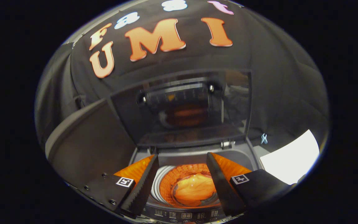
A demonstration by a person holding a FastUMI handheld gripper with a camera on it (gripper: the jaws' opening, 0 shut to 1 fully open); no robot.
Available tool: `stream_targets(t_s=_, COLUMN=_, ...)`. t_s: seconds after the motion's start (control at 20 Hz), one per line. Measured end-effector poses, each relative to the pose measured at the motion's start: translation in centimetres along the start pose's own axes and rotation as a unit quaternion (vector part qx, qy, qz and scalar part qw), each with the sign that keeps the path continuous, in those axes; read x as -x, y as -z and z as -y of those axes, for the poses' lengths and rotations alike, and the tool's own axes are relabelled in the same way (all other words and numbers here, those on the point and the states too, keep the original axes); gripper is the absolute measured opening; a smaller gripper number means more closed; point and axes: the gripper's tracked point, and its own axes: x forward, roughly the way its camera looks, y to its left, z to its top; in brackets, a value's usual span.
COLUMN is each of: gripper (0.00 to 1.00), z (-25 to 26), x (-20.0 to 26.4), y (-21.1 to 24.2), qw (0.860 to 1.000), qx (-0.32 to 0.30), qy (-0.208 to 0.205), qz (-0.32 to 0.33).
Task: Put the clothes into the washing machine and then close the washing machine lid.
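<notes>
Tool spread wide above the washer, fingers apart and gripping nothing. Clothes already down in the drum, seen between the two fingers and a little below them: a soft, rumpled bundle, resting loose against the perforated wall. Judged light and limp, likely to sag and drape if lifted, with no stiff edge to pinch (a raised fold near the top of the heap would serve best, should any tidying be needed).

Lid standing raised beyond the fingers, hinged at the back, its glass panel dark and mirroring the glow from the drum. Probably rigid, smooth and somewhat heavy, apt to swing down on its own past the tipping point. Best taken at the upper free edge, or pushed on the frame rather than on the slick glass.

Hard to make out: how deep the bundle sits, whether it is one garment or several, and any handle on the lid. Control panel just under the fingers cut off at its near side. Pale sheet off beyond the right finger, nature unclear.
</notes>
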Motion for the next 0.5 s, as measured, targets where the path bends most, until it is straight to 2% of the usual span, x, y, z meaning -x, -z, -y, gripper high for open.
stream_targets(t_s=0.25, gripper=0.98, z=-1.4, x=3.0, y=-9.4, qw=0.996, qx=0.012, qy=-0.007, qz=0.088)
stream_targets(t_s=0.5, gripper=0.98, z=-1.2, x=-0.4, y=-16.5, qw=0.992, qx=0.041, qy=-0.003, qz=0.121)
